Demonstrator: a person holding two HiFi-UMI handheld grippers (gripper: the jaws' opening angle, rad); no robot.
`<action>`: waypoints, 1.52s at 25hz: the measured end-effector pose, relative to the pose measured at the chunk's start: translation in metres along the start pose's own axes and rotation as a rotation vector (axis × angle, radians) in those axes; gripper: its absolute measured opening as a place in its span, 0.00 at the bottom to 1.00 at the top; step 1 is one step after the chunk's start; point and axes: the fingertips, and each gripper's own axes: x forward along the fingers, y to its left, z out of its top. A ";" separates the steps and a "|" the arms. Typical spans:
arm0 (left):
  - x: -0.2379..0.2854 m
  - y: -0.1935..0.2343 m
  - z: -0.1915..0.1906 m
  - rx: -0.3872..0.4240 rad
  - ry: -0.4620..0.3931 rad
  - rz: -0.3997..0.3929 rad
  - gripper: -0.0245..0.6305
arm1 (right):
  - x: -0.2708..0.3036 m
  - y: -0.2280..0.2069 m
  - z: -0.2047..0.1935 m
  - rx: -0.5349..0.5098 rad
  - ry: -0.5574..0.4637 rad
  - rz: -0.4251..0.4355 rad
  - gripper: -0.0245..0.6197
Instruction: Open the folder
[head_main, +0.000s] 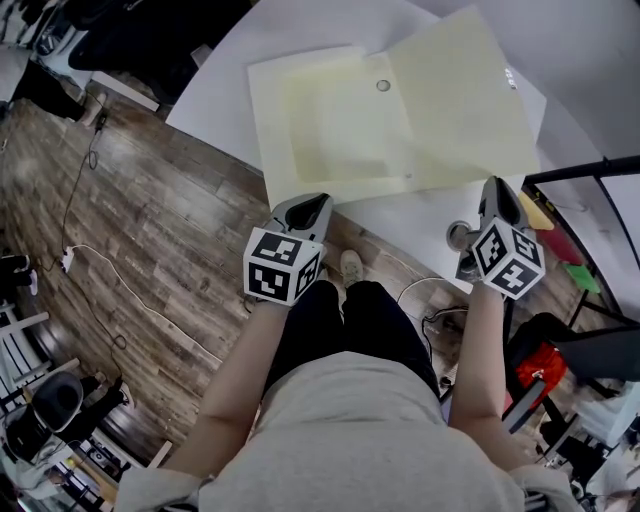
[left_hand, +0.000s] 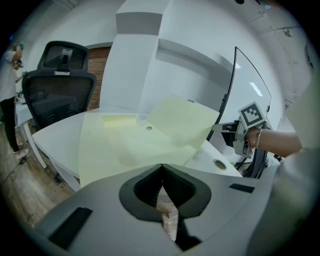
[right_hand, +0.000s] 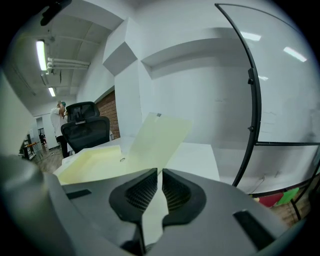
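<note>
Head view: the pale yellow folder (head_main: 330, 130) lies on the white table (head_main: 420, 235), close to the table's front edge, with its back panel flat. The cover (head_main: 460, 95) is swung out to the right and lifted off the table (the fold runs up the middle, just right of a small round snap (head_main: 383, 86)). The left gripper (head_main: 308, 208) sits at the folder's near edge, toward the left. I cannot tell whether it touches the sheet. The right gripper (head_main: 497, 195) meets the cover's near right edge. A round grommet (head_main: 459, 236) in the table is just beside the right gripper. Wood floor (head_main: 130, 230) fills the left side.

Left gripper view: the jaws are pressed together at the tips with nothing between them, and the floor shows through the gap behind the tips. The folder lies ahead on the table, its cover tilted up toward the right. The right gripper has the cover's edge there. A black office chair (left_hand: 57, 82) stands behind the table at left.

Right gripper view: the jaws are narrow and clamped on the cover. The yellow sheet passes between the pads and rises away, tilted (a thin sheet, so the jaws are nearly closed). The rest of the folder lies flat on the table at left. A black-framed glass panel (right_hand: 280, 100) stands at right. Far back, a person stands by the chair.
</note>
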 end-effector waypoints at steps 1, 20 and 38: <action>0.000 0.000 0.000 0.000 0.000 0.000 0.07 | 0.002 -0.002 -0.001 0.007 0.004 -0.002 0.08; 0.000 -0.001 0.001 -0.053 0.022 0.001 0.07 | 0.041 -0.036 -0.030 0.055 0.095 -0.061 0.08; 0.006 -0.006 0.002 -0.057 0.040 0.002 0.07 | 0.076 -0.051 -0.048 0.018 0.187 -0.078 0.08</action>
